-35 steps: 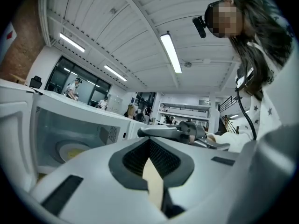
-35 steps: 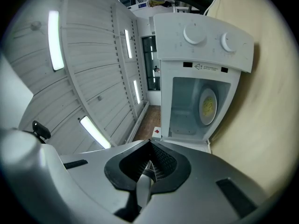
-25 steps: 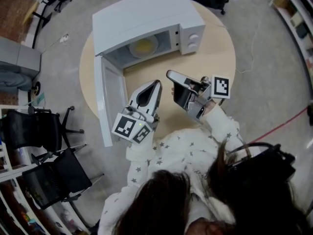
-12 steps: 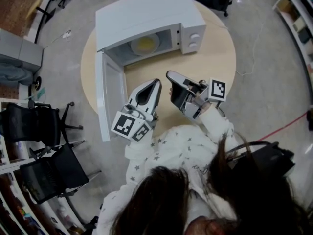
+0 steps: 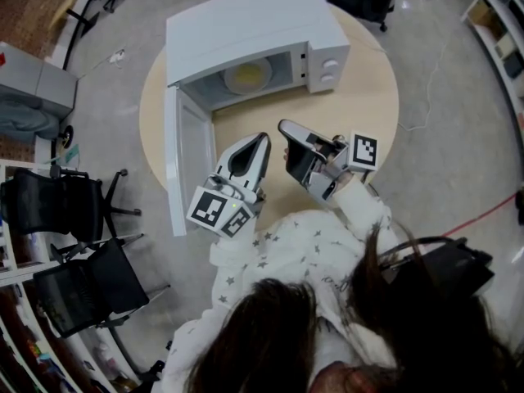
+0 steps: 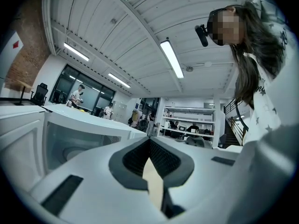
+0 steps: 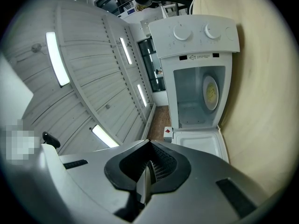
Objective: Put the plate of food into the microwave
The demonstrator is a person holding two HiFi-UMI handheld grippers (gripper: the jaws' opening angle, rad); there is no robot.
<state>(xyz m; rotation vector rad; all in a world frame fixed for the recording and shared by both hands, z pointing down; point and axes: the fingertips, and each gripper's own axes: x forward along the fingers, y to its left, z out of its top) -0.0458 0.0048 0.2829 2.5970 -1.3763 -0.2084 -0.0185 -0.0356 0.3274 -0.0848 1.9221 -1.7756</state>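
A white microwave (image 5: pixel 246 23) stands on the round wooden table (image 5: pixel 364 97), its door (image 5: pixel 185 166) swung wide to the left. Inside, on the turntable, lies the plate of yellow food (image 5: pixel 248 76); the right gripper view shows that plate (image 7: pixel 211 91) through the open front. Both grippers hover over the table's near half, apart from the microwave. My left gripper (image 5: pixel 262 140) points toward the open cavity, shut and empty. Beside it my right gripper (image 5: pixel 284 125) is also shut with nothing in it. Their tips come close to each other.
Black office chairs (image 5: pixel 49 211) stand on the floor to the left of the table. A red cable (image 5: pixel 483 211) runs across the floor on the right. The microwave's control knobs (image 5: pixel 330 65) face the right half of the table.
The head view has drifted a little, so the microwave sits slightly lower and to the right in the frame. Both grippers keep almost the same place and stay shut.
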